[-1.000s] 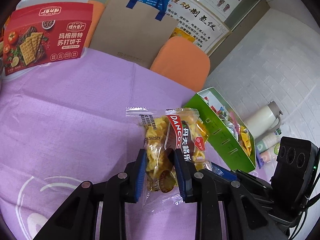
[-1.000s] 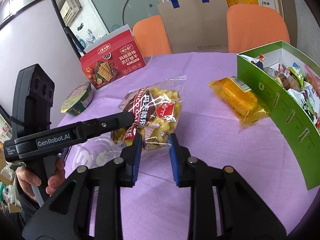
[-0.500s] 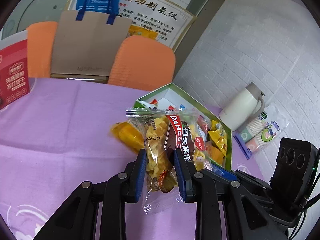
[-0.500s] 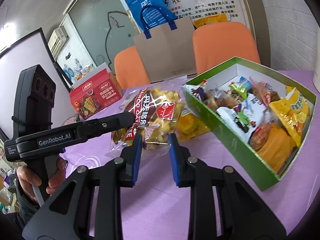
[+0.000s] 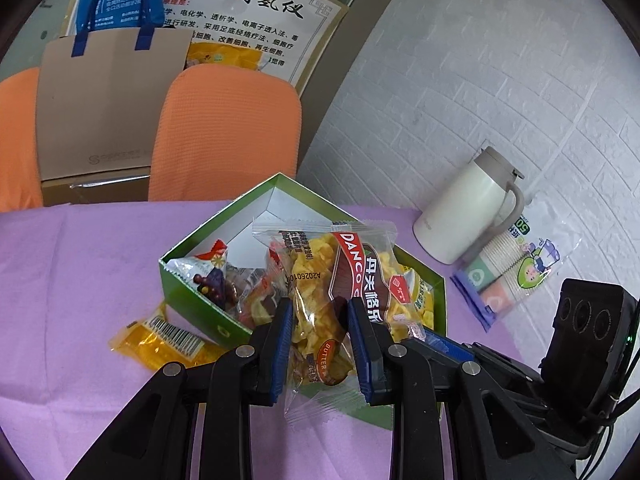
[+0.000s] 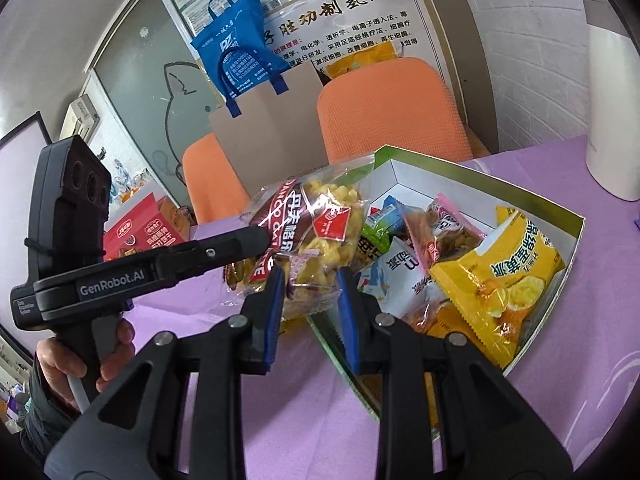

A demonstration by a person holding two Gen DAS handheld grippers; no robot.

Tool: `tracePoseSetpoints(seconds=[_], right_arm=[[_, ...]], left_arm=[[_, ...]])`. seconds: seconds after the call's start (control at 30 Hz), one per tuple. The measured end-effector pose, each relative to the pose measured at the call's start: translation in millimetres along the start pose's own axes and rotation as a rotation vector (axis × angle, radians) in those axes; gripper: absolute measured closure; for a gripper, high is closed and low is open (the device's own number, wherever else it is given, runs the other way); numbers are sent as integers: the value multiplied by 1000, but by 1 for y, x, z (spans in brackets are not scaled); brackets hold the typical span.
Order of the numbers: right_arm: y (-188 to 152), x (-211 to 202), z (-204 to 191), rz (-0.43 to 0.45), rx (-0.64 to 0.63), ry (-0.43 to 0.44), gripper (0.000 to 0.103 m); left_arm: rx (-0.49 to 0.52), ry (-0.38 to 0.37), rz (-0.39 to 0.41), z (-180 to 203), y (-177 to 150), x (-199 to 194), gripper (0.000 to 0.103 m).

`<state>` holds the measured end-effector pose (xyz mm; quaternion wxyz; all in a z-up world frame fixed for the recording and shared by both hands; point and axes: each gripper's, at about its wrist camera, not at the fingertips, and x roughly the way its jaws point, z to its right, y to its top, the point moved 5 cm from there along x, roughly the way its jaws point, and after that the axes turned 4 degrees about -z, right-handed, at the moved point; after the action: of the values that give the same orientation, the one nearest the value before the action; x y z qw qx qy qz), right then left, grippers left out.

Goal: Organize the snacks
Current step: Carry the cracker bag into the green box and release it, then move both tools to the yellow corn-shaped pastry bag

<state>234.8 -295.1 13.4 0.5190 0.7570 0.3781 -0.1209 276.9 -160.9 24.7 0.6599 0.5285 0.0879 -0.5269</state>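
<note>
The left hand-held gripper (image 5: pixel 318 322) is closed to a narrow gap on a clear bag of yellow butter cookies (image 5: pixel 340 280), its blue pads pinching the bag's lower half. The right hand-held gripper (image 6: pixel 310 294) has its fingers on either side of the same bag's bottom seam, and its blue pads seem to press the film, though a firm grip cannot be confirmed. A hand (image 6: pixel 76 356) holds the left tool's grip.

The bag hangs above the near corner of the green box (image 5: pixel 192 292), clear of the purple tabletop (image 5: pixel 80 264). The box is crowded with wrapped snacks, with bare white floor showing only at its far corner. One yellow packet (image 5: pixel 160 340) lies on the tabletop touching the box's near outer wall. Right of the box stand one white jug (image 5: pixel 464 216) and one pack of paper cups (image 5: pixel 512 272). Beyond the box are two orange chairs (image 5: pixel 228 132) and one brown paper bag (image 5: pixel 96 104); open cloth spreads left of the box.
</note>
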Motion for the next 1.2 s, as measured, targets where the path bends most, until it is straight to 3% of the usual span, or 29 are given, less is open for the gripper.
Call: tracePoseSetpoints(seconds=[0.17, 0.23, 0.27, 0.4, 0.47, 0.53, 0.7, 0.97, 1.2], right_arm=[[16, 18, 17, -3, 24, -34, 74], [24, 29, 23, -1, 25, -69, 70], [27, 37, 26, -19, 14, -103, 70], [25, 48, 33, -48, -26, -201, 52], [22, 41, 32, -13, -36, -213, 38], [21, 33, 28, 23, -52, -245, 23], [17, 23, 13, 19, -85, -242, 23], [7, 0, -27, 39, -150, -189, 22], [-27, 1, -59, -39, -237, -141, 22]], left_arm=[[-14, 5, -3, -6, 19, 24, 75], [11, 39, 17, -9, 27, 32, 75], [25, 65, 22, -11, 29, 33, 71], [37, 110, 77, -19, 23, 19, 27], [24, 127, 118, -26, 21, 8, 22], [7, 143, 120, -33, 21, 2, 21], [-49, 151, 128, -47, 14, -18, 17], [-55, 163, 144, -52, -10, -53, 17], [-95, 175, 140, -59, -43, -76, 17]])
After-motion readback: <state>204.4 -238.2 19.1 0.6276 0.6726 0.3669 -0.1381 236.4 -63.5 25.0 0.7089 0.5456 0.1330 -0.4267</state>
